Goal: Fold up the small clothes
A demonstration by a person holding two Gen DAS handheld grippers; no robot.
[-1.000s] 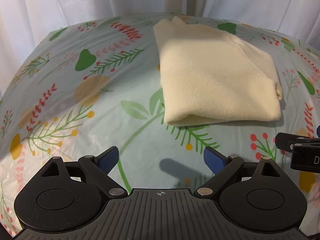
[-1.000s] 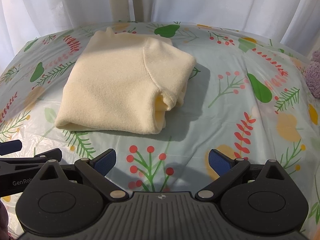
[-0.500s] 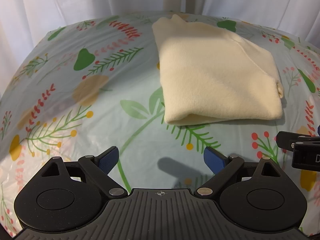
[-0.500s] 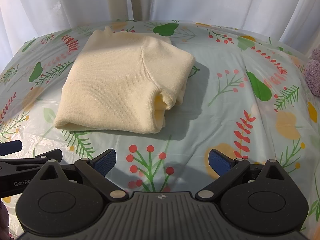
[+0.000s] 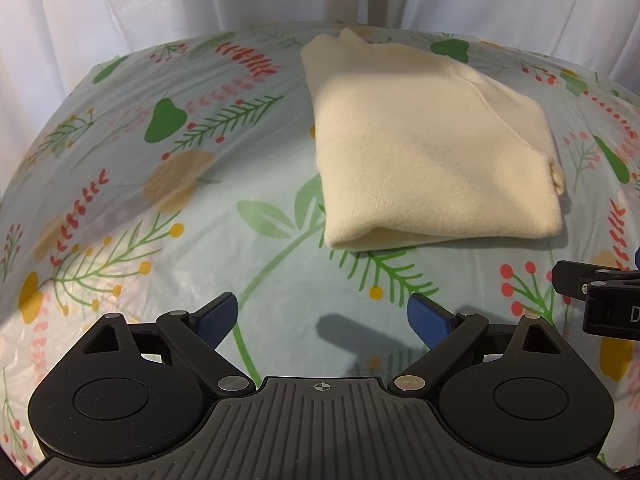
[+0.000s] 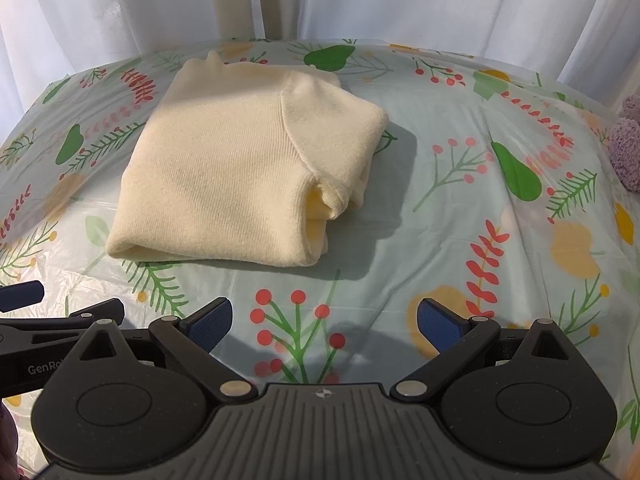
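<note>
A cream knit garment (image 5: 432,152) lies folded into a thick rectangle on the floral tablecloth (image 5: 160,184); it also shows in the right wrist view (image 6: 240,176), with a sleeve end tucked at its right side. My left gripper (image 5: 324,316) is open and empty, held near the table's front edge, short of the garment. My right gripper (image 6: 324,320) is open and empty too, just right of the left one. The right gripper's edge shows in the left wrist view (image 5: 600,300), and the left gripper's edge shows in the right wrist view (image 6: 60,320).
White curtains (image 6: 360,0) hang behind the table. A purple fluffy item (image 6: 628,152) lies at the far right edge. The tablecloth (image 6: 500,200) spreads around the garment on all sides.
Both grippers have drifted very slightly; the garment sits a touch lower in the views. Nothing was taken hold of or let go.
</note>
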